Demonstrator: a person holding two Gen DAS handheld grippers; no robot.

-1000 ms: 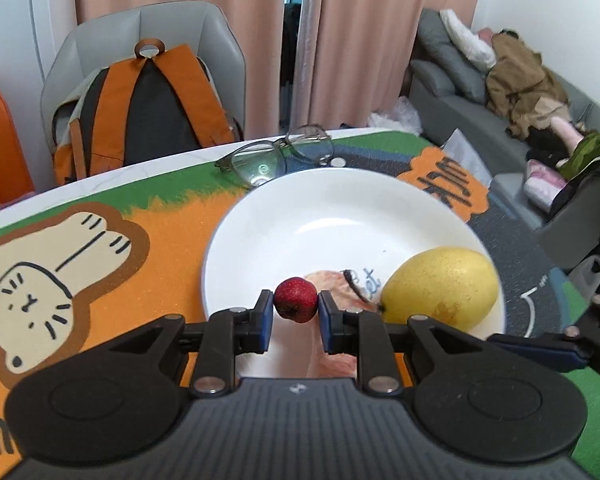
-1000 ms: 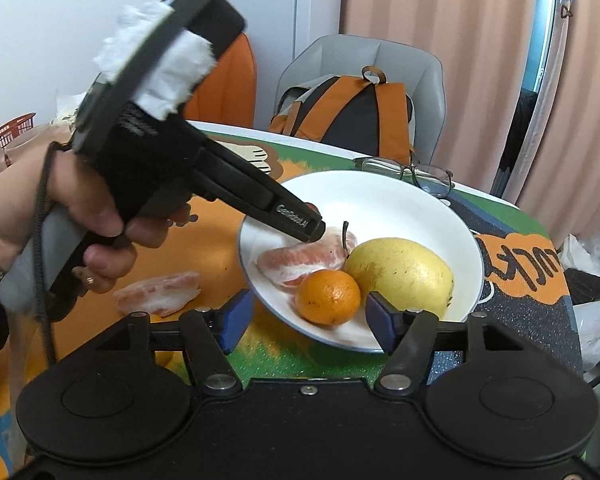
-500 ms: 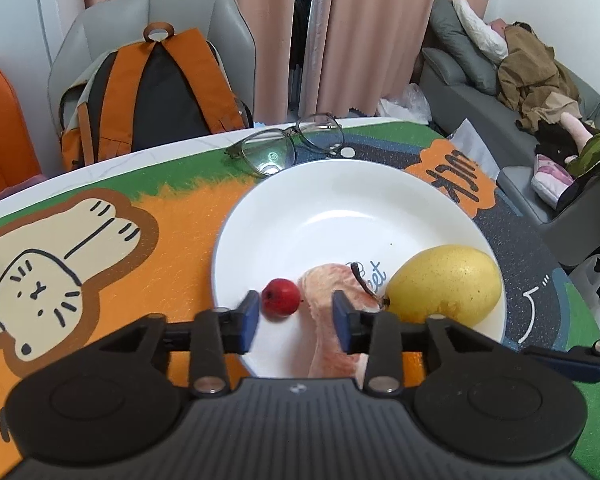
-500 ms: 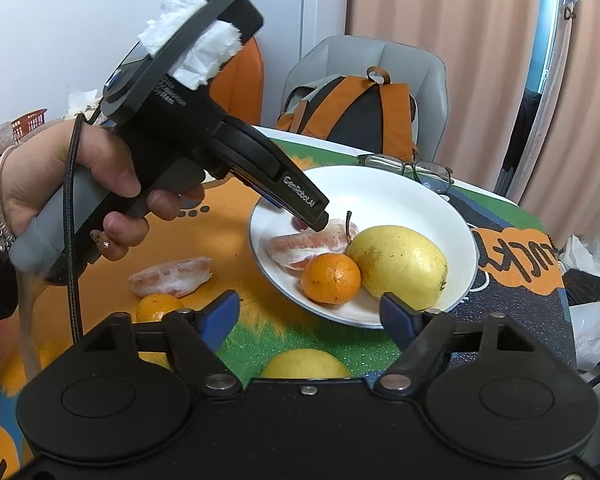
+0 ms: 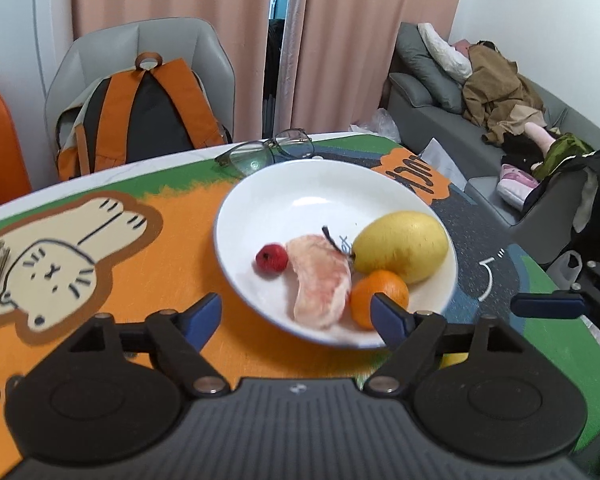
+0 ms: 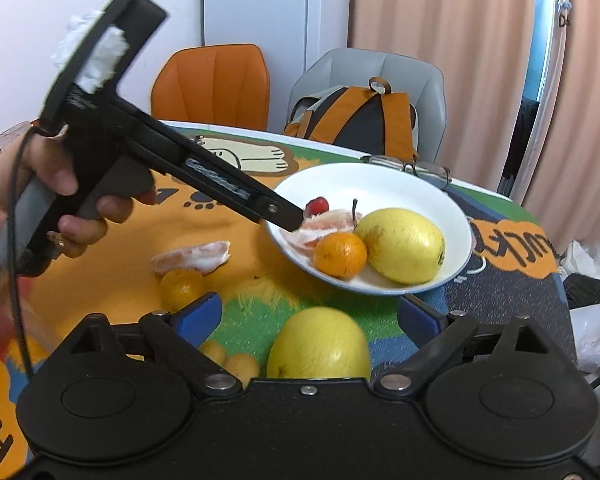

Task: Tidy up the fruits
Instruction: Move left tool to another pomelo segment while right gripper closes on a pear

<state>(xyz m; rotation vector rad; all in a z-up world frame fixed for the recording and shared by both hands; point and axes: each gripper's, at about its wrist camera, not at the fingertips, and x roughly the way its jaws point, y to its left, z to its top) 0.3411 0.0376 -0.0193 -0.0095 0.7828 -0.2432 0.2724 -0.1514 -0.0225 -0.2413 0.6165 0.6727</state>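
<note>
A white plate (image 5: 300, 196) holds a small red fruit (image 5: 272, 259), a pink pomelo segment (image 5: 320, 280), a yellow pear (image 5: 400, 246) and a small orange (image 5: 378, 294). My left gripper (image 5: 296, 316) is open and empty, just in front of the plate's near rim. In the right wrist view the plate (image 6: 380, 184) lies ahead, with the left gripper's fingers (image 6: 280, 216) at its left rim. My right gripper (image 6: 310, 316) is open and empty above a second yellow pear (image 6: 320, 344). A pomelo segment (image 6: 192, 256) and an orange (image 6: 180, 288) lie on the mat.
Glasses (image 5: 266, 152) lie behind the plate. Small yellow fruits (image 6: 236, 362) sit beside my right gripper's left finger. A chair with an orange backpack (image 5: 140, 116) and an orange chair (image 6: 212, 84) stand at the table's far edge. A sofa (image 5: 480, 92) is at the right.
My left gripper opened, let go of the small red fruit onto the plate and drew back. My right gripper pulled back from the plate, bringing the second pear into view.
</note>
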